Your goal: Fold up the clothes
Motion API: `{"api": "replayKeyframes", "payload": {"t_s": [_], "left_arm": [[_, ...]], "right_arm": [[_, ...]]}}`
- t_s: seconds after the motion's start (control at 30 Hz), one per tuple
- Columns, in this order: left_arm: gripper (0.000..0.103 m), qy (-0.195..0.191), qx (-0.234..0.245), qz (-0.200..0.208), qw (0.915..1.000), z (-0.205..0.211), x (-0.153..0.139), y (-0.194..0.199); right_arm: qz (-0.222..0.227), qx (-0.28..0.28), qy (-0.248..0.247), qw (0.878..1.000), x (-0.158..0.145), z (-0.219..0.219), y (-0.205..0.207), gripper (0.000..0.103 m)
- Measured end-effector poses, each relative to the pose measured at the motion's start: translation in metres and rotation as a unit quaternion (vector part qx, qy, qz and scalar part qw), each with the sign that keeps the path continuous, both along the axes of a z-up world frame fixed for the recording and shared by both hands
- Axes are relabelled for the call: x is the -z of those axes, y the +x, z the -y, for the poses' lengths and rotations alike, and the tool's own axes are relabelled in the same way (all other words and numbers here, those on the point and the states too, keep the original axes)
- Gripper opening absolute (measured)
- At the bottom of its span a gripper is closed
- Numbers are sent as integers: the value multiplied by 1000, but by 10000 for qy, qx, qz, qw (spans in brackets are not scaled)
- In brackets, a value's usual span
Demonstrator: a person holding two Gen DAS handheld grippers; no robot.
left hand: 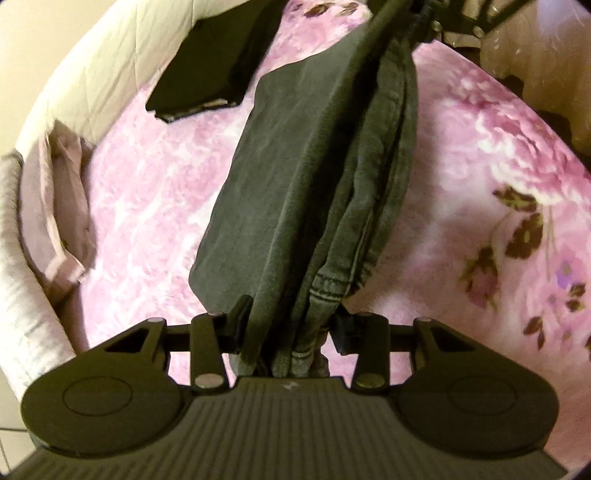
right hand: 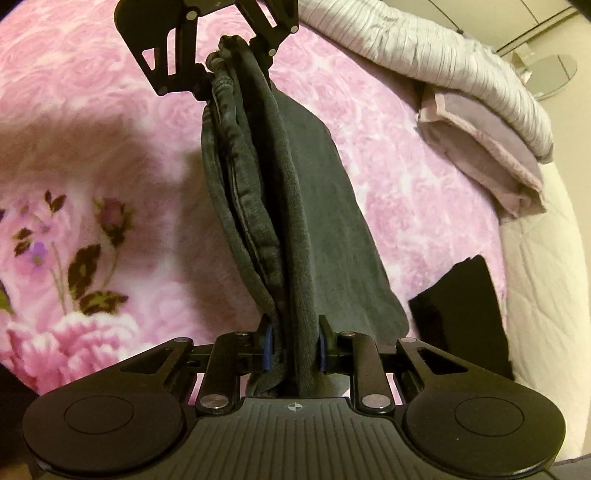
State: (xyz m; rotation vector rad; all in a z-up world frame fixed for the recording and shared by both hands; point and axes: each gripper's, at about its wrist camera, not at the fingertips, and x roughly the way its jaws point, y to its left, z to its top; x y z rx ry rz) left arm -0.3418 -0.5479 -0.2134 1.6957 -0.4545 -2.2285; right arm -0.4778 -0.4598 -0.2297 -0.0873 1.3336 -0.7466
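Observation:
A folded pair of dark grey jeans [left hand: 314, 177] hangs stretched between my two grippers above the pink flowered blanket [left hand: 147, 192]. My left gripper [left hand: 291, 325] is shut on one end of the bundle, several layers and a stitched hem bunched between its pads. At the top of the left wrist view the right gripper [left hand: 417, 22] grips the far end. In the right wrist view my right gripper [right hand: 293, 349] is shut on the thick fold of the jeans [right hand: 280, 206], and the left gripper [right hand: 218, 62] holds the opposite end at the top.
A folded black garment [left hand: 218, 62] lies on the blanket beside the jeans, also the black garment [right hand: 461, 306] in the right wrist view. A folded mauve cloth [right hand: 480, 147] and a grey ribbed cover [right hand: 443, 55] sit at the bed's edge. A cream quilt [left hand: 103, 62] borders the blanket.

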Motion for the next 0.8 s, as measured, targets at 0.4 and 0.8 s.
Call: {"api": "replayKeyframes", "payload": {"t_s": [0.4,0.8], "left_arm": [[35,87,333,111,9993,-9,19,-1],[35,-111,351,48,9993,-23,21,0]], "right_arm": [[-207,24,-140,9997,73,-22,12,43],[-111,537,-448,9975,86,-19,17,30]]}}
